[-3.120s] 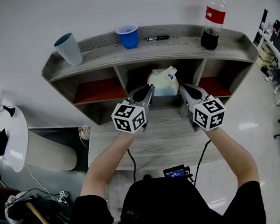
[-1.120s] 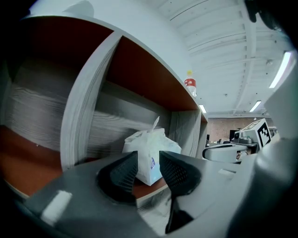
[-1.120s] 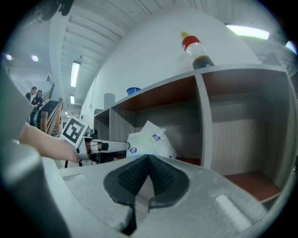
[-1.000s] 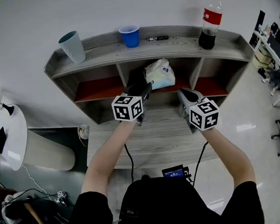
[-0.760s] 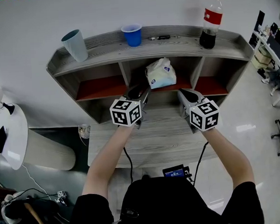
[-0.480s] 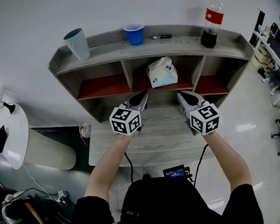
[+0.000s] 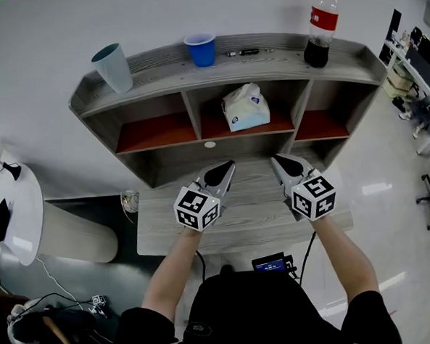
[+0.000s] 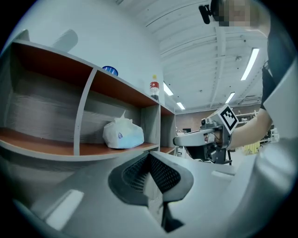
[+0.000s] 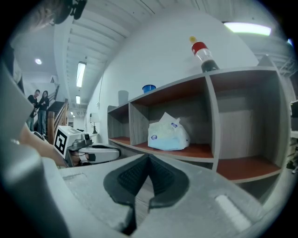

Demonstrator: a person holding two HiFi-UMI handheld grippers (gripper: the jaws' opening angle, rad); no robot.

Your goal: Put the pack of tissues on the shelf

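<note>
The pack of tissues (image 7: 246, 107) sits in the middle compartment of the grey shelf (image 7: 152, 99), on its red-brown floor, with nothing touching it. Below, over the wooden desk (image 7: 254, 220), a person's bare forearms reach forward side by side, each tool's tips pointing at the shelf: the left gripper (image 7: 222, 173) with jaws closing, all but together on nothing, the right gripper (image 7: 281, 165) with jaws pressed together, nothing between them (a blue cup (image 7: 201, 49), a teal cup (image 7: 112, 67) and a cola bottle (image 7: 321, 26) stand on the top board)
</note>
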